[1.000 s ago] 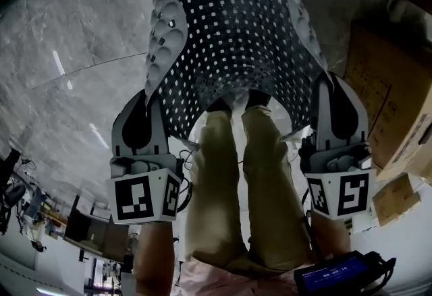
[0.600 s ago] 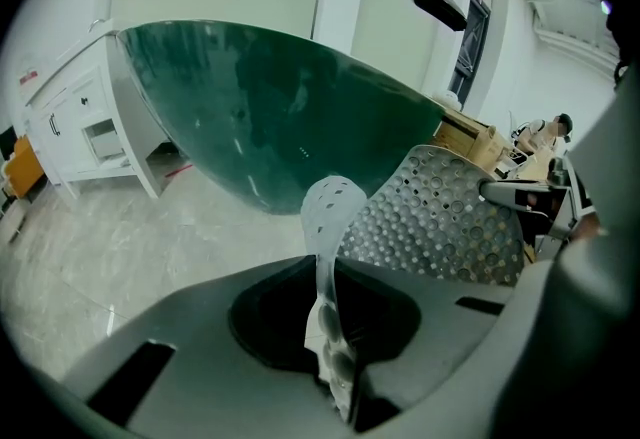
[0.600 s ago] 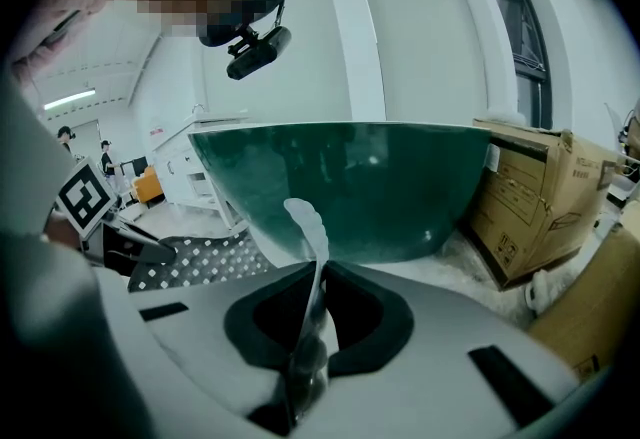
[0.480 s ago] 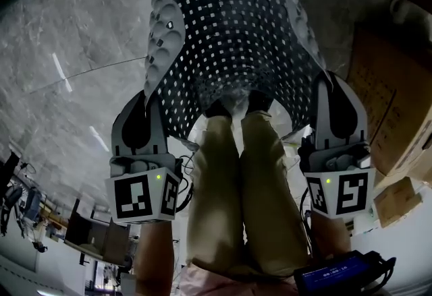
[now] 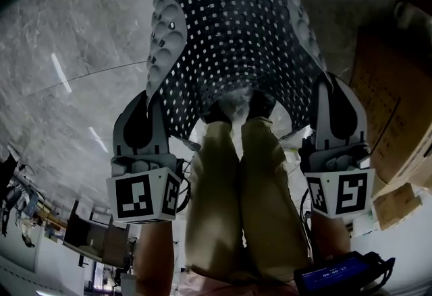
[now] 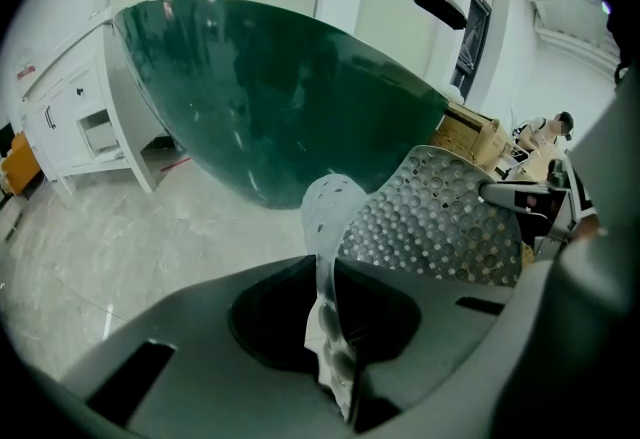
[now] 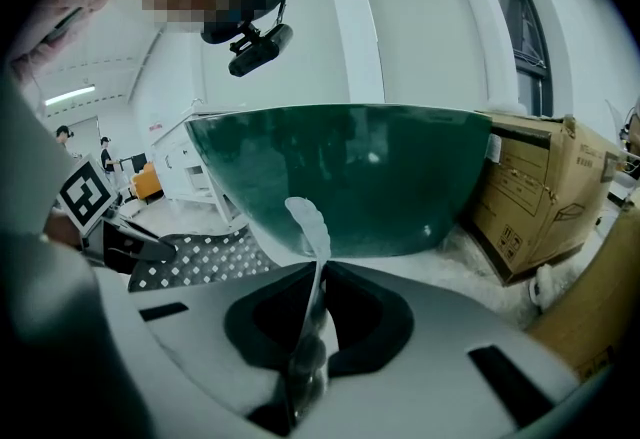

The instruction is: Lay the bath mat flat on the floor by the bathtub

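The bath mat (image 5: 236, 38) is dark with rows of small square holes and a pale, bumpy underside. It hangs spread between both grippers over the marble floor (image 5: 81, 52), in front of the person's legs. My left gripper (image 5: 150, 98) is shut on the mat's left edge, and my right gripper (image 5: 329, 80) is shut on its right edge. In the left gripper view the mat's pale edge (image 6: 325, 217) stands pinched between the jaws. In the right gripper view the thin mat edge (image 7: 308, 227) is clamped the same way. The dark green bathtub (image 6: 270, 97) (image 7: 350, 177) stands just ahead.
Cardboard boxes (image 5: 395, 99) (image 7: 530, 197) stand to the right of the tub. A white cabinet (image 6: 80, 117) stands at the tub's left. The person's legs and shoes (image 5: 236, 109) are right behind the hanging mat.
Almost nothing has moved. Both grippers keep hold of the mat at the same height, and the shoes have shifted slightly under it.
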A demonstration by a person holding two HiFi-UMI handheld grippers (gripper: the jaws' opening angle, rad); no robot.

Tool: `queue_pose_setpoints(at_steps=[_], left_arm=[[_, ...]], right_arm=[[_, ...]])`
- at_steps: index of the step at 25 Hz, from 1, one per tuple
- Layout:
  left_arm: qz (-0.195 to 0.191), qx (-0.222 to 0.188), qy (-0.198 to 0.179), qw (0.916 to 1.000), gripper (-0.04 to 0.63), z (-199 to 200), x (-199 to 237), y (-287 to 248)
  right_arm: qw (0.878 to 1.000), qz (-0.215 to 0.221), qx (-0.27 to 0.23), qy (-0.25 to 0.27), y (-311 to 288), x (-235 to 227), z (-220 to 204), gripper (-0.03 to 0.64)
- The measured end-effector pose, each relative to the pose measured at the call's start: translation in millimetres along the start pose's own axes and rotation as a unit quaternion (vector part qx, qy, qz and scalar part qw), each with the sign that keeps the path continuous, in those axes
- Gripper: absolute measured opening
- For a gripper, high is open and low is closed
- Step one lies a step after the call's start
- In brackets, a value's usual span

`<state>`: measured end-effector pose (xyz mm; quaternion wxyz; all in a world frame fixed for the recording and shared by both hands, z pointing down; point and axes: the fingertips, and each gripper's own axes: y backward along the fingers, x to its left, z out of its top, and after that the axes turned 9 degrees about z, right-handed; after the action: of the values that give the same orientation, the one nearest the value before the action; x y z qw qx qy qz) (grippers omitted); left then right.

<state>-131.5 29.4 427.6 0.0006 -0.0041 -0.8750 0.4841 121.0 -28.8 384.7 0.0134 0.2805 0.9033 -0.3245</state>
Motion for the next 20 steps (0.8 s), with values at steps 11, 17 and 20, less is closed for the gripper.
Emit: queue_pose_setpoints(at_steps=[11, 17, 20], left_arm=[[-0.007, -0.02, -0.004, 0.9998, 0.041, 5.4, -0.1, -1.0], [-0.005, -0.024, -0.008, 0.9997, 0.041, 5.3, 1.9, -3.9], [-0.004, -0.018, -0.008, 0.9998, 0.041, 3.5, 2.3, -3.2]], right_arm=[[1.0, -0.007, 0.009, -0.001, 5.7, 0.1, 0.3, 0.031], [1.0, -0.006, 0.004, -0.001, 2.4, -0.1, -3.4, 0.031], [1.0, -0.005, 0.001, 0.002, 1.8, 0.3, -2.2, 0.031]])
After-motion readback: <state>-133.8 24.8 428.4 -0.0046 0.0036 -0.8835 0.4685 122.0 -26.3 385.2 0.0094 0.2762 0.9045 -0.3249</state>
